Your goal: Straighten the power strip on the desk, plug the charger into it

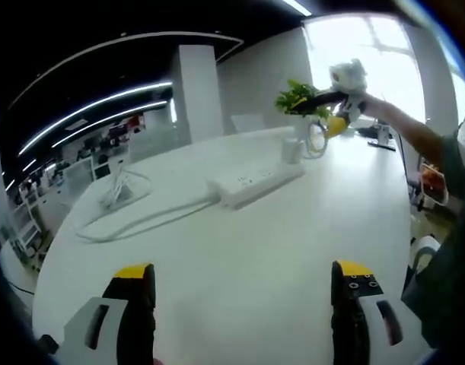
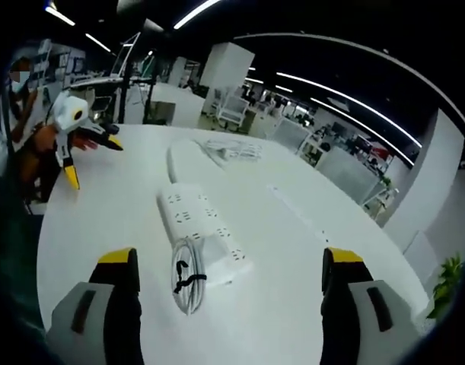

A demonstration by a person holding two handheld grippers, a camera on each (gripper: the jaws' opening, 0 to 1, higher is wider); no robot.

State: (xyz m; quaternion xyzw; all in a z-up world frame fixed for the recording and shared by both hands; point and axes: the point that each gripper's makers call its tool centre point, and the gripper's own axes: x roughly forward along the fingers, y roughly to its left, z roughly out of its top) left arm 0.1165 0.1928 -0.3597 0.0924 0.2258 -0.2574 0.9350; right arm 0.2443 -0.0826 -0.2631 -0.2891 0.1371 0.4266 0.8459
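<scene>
While the left gripper (image 1: pixel 243 293) hovers with jaws spread wide and empty above the white desk (image 1: pixel 293 243), the power strip (image 1: pixel 255 182) lies well ahead, its cable (image 1: pixel 133 220) looping leftward. Seen from the right gripper (image 2: pixel 228 285), likewise parted and empty, the charger (image 2: pixel 217 251) with its coiled cord (image 2: pixel 186 281) rests on the strip's near end.

Smooth white desk top (image 2: pixel 308 251), faintly glossy, catching soft window light. Power strip (image 2: pixel 202 228) in white moulded plastic, satin rather than shiny. Coiled charger cable (image 2: pixel 188 285) in pale rubbery sheathing, bound by a dark tie. Left gripper (image 1: pixel 243 304) and right gripper (image 2: pixel 228 293) with matt black jaws, yellow-tipped, on light grey plastic housings. Leafy green plant (image 1: pixel 300 97), possibly artificial, too blurred to judge.
</scene>
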